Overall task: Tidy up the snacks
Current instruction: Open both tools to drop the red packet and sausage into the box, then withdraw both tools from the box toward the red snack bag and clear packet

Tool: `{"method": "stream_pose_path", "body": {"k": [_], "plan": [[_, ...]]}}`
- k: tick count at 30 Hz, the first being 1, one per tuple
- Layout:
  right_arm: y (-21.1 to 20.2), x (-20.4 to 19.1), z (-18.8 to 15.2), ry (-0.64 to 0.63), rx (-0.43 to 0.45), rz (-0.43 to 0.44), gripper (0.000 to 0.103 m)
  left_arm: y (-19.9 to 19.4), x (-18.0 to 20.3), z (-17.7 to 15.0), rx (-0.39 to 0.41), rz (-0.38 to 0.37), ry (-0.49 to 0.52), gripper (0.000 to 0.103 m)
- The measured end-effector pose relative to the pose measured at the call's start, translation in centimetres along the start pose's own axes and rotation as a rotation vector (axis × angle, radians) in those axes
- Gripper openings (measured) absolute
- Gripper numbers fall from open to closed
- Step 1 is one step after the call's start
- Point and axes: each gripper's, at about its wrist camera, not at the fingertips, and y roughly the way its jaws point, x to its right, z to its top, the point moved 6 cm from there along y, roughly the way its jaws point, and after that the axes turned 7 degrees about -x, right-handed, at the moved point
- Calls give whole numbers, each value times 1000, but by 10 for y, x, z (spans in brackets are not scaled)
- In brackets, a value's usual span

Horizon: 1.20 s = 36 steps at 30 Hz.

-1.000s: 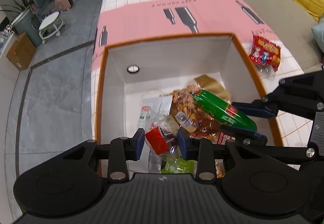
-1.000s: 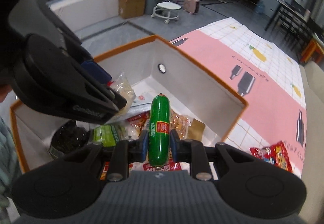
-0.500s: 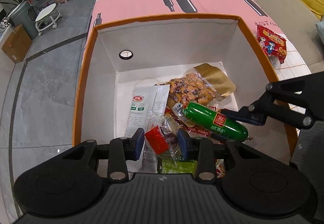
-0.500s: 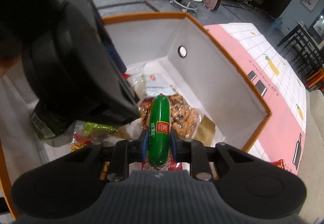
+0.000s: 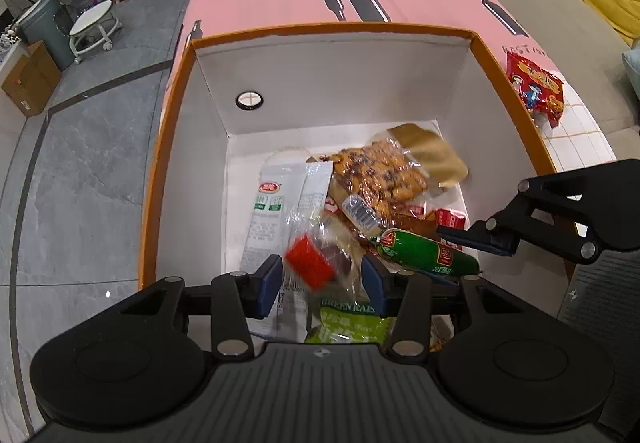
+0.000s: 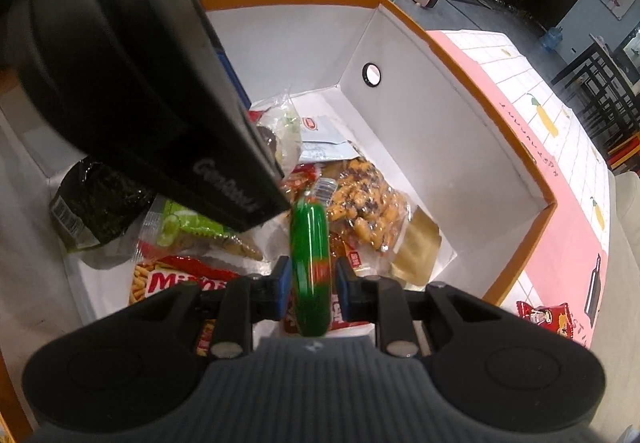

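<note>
An orange-rimmed white box (image 5: 320, 31) holds a heap of snack packets. My left gripper (image 5: 320, 283) hangs over its near side with its jaws opening. A clear packet with a red label (image 5: 310, 267) is blurred between the pads, and neither pad presses on it. My right gripper (image 6: 312, 287) is shut on a green sausage (image 6: 310, 243) low inside the box. From the left wrist, the sausage (image 5: 424, 251) lies just right of my left pads, with the right gripper (image 5: 456, 255) reaching in from the right.
In the box lie a nut snack bag (image 5: 380, 171), a white packet (image 5: 272, 211), a green raisin packet (image 5: 348, 323), a dark seaweed pack (image 6: 96, 203) and a red crisp bag (image 6: 180, 279). A red packet (image 5: 534, 89) lies outside on the pink tablecloth (image 5: 280, 3).
My left jaws have spread and the red-labelled packet has come loose between them. My right gripper has sunk into the box and rolled, still holding the sausage.
</note>
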Motion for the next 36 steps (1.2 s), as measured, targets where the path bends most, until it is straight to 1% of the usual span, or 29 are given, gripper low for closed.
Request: {"method": "stream_pose_path", "body": {"k": [1, 3, 4, 6, 7, 9, 11, 13, 15, 19, 21, 24, 26, 29, 31, 35, 36], "plan": [[-1, 0, 0, 1, 2, 3, 21, 0, 0, -1, -5, 0, 1, 56], [-2, -4, 3, 4, 10, 2, 31, -2, 1, -2, -7, 9, 6, 60], [-3, -4, 5, 7, 14, 0, 33, -4, 2, -2, -3, 13, 8, 62], [-7, -3, 4, 12, 21, 0, 42, -8, 2, -2, 9, 21, 8, 65], [-10, -2, 2, 15, 26, 2, 44, -10, 2, -2, 15, 24, 5, 66], [-15, -2, 1, 19, 37, 0, 55, -15, 2, -2, 25, 25, -4, 67], [-23, -1, 0, 29, 53, 0, 59, -20, 1, -3, 35, 22, -21, 69], [-30, 1, -1, 41, 67, 6, 60, -24, 0, -4, 40, 23, -38, 70], [-36, 3, -2, 57, 82, 12, 74, -28, -2, -5, 43, 15, -56, 70], [-53, 9, -6, 91, 123, 20, 79, -39, -2, -8, 53, 7, -84, 70], [-63, 13, -8, 110, 146, 10, 84, -45, -1, -9, 63, 4, -94, 70], [-77, 21, -14, 149, 183, 6, 88, -54, 3, -10, 86, 30, -95, 70], [-85, 27, -18, 182, 211, 9, 89, -61, 8, -10, 111, 36, -86, 70], [-99, 37, -29, 236, 249, 7, 94, -75, 18, -9, 173, 57, -51, 70], [-107, 43, -39, 271, 271, 3, 95, -84, 27, -7, 204, 65, -26, 71], [-119, 55, -64, 340, 307, -11, 95, -97, 48, -5, 238, 26, 1, 75], [-121, 58, -71, 353, 314, -16, 95, -100, 54, -4, 247, 14, 12, 78]]}}
